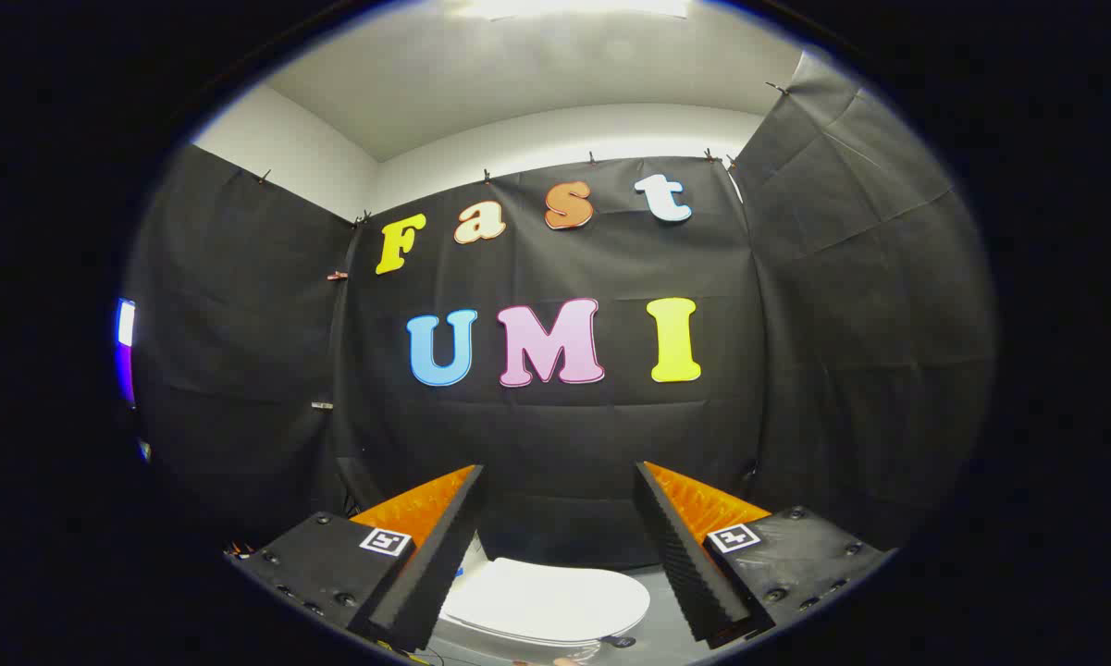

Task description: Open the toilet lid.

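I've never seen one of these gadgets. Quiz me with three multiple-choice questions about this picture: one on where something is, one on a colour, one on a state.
1. Where is the smooth oval toilet lid relative to the gripper?
A. Clamped between its fingertips
B. Below, seen through the gap between its fingers
C. Hanging on the cloth wall

2. What colour is the lid?
A. White
B. Blue
C. Black

3. What state is the lid in?
A. Raised upright
C. Removed and on the floor
B. Lying flat, closed

Answers:
1. B, since the lid lies low between the two fingers and nothing touches it.
2. A, as its whole top surface is plain white against the grey floor.
3. B, because the lid lies flat, not lifted; the gripper's fingers stand wide apart, open.
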A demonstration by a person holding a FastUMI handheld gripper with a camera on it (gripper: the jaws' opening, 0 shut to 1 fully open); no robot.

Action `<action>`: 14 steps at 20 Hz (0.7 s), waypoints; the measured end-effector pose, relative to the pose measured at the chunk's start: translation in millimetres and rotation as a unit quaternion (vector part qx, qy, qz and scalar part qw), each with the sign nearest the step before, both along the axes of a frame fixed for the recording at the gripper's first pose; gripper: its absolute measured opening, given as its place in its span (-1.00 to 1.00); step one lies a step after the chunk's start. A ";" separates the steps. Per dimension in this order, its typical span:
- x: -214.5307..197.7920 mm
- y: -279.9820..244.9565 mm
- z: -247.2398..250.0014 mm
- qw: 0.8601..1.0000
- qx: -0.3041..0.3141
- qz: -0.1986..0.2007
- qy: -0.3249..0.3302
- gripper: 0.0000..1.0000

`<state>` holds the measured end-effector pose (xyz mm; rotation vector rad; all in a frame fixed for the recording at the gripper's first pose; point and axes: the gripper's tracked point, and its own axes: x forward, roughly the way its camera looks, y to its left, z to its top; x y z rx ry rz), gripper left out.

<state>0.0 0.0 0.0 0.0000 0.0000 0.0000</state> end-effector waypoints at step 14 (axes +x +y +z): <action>0.9 -11.8 -0.2 0.999 -0.028 -0.024 -0.005 1.00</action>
